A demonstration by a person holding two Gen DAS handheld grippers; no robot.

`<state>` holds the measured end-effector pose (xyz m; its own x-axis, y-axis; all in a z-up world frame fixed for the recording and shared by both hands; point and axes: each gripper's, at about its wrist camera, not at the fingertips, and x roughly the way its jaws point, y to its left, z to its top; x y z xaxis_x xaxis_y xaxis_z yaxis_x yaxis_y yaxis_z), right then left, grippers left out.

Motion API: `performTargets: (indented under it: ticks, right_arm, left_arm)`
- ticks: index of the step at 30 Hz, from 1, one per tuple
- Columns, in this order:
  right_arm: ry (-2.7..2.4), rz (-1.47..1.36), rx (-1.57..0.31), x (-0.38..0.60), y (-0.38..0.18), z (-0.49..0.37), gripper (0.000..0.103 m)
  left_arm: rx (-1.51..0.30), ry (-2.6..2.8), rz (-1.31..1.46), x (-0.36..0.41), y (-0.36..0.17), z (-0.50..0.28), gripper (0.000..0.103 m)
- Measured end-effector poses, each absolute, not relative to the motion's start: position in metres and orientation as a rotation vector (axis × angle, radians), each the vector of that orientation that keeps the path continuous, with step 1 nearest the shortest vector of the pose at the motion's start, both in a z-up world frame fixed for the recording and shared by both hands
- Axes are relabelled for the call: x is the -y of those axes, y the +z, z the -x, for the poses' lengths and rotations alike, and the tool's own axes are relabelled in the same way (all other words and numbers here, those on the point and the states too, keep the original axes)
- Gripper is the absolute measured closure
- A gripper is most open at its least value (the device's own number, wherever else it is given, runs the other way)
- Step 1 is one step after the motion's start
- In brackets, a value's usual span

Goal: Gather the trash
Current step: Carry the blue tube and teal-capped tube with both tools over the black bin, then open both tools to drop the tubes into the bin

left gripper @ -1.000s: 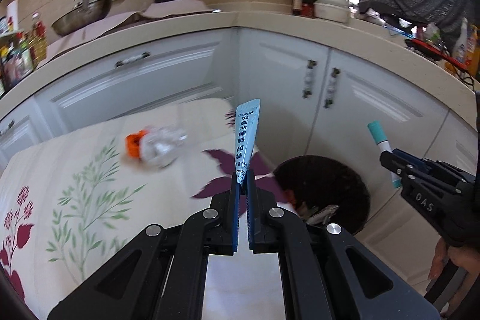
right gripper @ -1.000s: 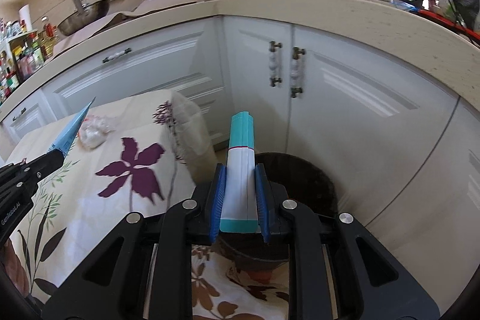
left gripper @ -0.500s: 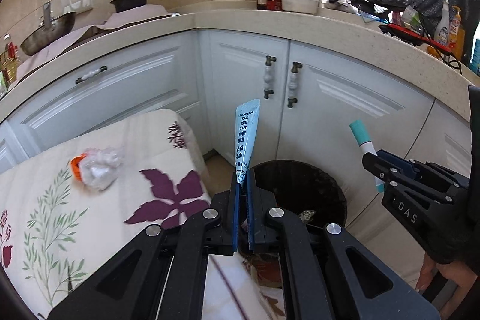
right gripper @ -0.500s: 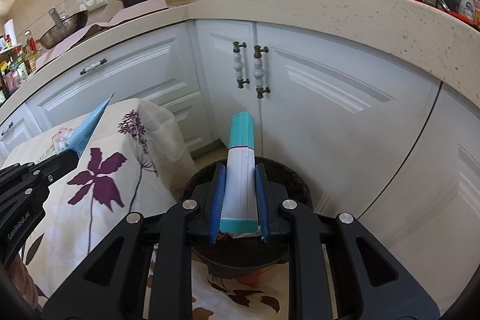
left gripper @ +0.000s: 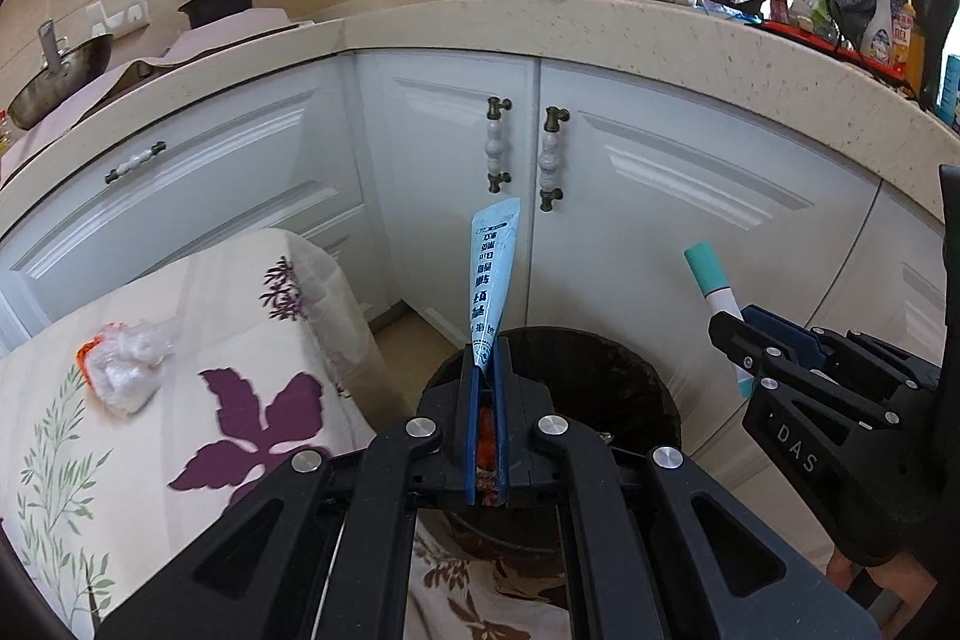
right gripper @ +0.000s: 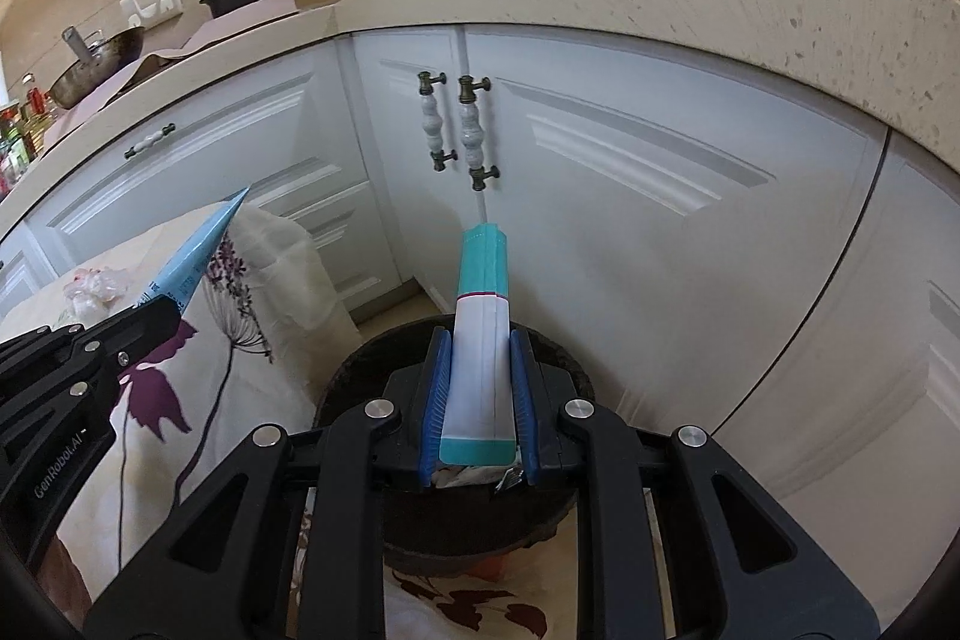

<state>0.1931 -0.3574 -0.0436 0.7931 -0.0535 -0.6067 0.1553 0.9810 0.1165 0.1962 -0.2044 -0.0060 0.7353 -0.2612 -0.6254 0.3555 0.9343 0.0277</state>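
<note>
The left gripper is pressed almost fully together and pinches the lower end of a thin blue packet, which stands up and leans a little to the right. The right gripper is closed on a wider white tube with teal ends, and the tube fills the whole gap between the blue pads. Both grippers are held over the round black bin that stands on the floor at the foot of the white cabinets — the left one above its left part, the right one near its right rim. Inside the bin some paper trash shows below the tube. A crumpled plastic wrapper with an orange part lies on the flowered tablecloth, near the left edge of the table and well apart from its corner beside the bin.
</note>
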Motion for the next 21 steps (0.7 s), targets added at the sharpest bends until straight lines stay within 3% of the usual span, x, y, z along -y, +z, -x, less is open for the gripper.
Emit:
performTargets:
  ticks: [6, 9, 21]
  right_arm:
    - [-0.130, -0.177, -0.643, 0.365, -0.050, -0.203, 0.082]
    - [-0.142, -0.181, -0.643, 0.368, -0.054, -0.206, 0.067]
    - [-0.146, -0.179, -0.631, 0.360, -0.046, -0.202, 0.058]
  left_arm:
    - [-0.666, -0.350, -0.152, 0.216, -0.011, -0.205, 0.098]
    - [-0.686, -0.353, -0.141, 0.217, -0.015, -0.211, 0.096]
    - [-0.686, -0.319, -0.107, 0.202, -0.010, -0.210, 0.066]
